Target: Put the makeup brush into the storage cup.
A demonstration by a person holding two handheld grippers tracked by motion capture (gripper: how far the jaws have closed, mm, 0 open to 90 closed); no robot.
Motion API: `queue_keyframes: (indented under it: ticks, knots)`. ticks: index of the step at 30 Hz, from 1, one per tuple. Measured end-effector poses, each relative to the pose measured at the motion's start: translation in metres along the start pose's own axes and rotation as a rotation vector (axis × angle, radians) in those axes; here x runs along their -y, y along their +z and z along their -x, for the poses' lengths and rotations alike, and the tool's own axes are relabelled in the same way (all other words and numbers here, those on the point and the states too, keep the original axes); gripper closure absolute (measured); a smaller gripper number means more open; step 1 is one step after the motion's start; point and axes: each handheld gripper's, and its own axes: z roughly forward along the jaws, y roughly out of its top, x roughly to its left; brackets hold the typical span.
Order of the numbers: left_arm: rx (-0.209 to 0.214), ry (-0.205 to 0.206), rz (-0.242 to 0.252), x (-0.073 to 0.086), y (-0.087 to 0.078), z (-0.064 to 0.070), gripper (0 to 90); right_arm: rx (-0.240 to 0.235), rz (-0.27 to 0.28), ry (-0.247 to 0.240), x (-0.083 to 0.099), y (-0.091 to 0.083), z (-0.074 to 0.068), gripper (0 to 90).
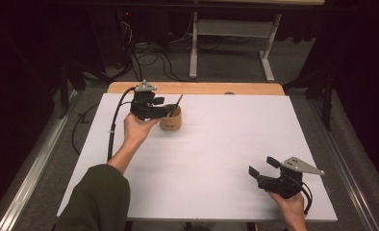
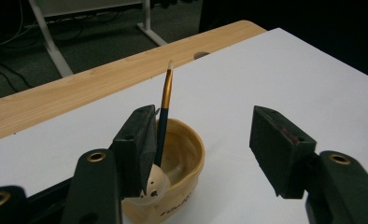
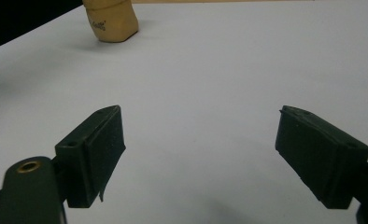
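Near the far left part of the white surface (image 1: pixel 216 144) stands a tan cup (image 1: pixel 171 121). A brush (image 2: pixel 163 119) leans inside it, with its pale tip up. Right at the cup is the left tool (image 1: pixel 164 107), its jaws wide apart; one jaw sits just beside the brush, over the cup's rim. Well away, at the near right corner, a hand (image 1: pixel 291 204) holds the right tool (image 1: pixel 263 166) just above the surface. Its jaws are wide apart too, with nothing between them.
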Motion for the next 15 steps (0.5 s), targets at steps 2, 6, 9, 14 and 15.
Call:
queue_keyframes:
  ticks: [2, 6, 9, 14, 15]
  knots:
    - [0.002, 0.002, -0.002, 0.001, -0.002, -0.001, 41.7, 0.003, 0.000, 0.003, 0.000, 0.000, 0.000, 17.4]
    - [0.007, -0.012, 0.012, 0.002, -0.005, -0.001, 41.5, 0.003, 0.004, 0.002, 0.000, -0.001, 0.000, 17.4]
    - [0.015, -0.020, 0.020, 0.003, -0.007, 0.000, 41.4, 0.004, 0.003, 0.005, 0.000, -0.001, -0.001, 17.4]
    - [0.021, -0.019, 0.015, 0.005, -0.012, 0.000, 41.1, 0.002, -0.007, 0.008, 0.001, 0.000, 0.000, 17.4]
    - [0.020, -0.021, 0.013, 0.005, -0.013, 0.000, 41.1, 0.003, -0.003, 0.005, 0.000, 0.000, 0.000, 17.4]
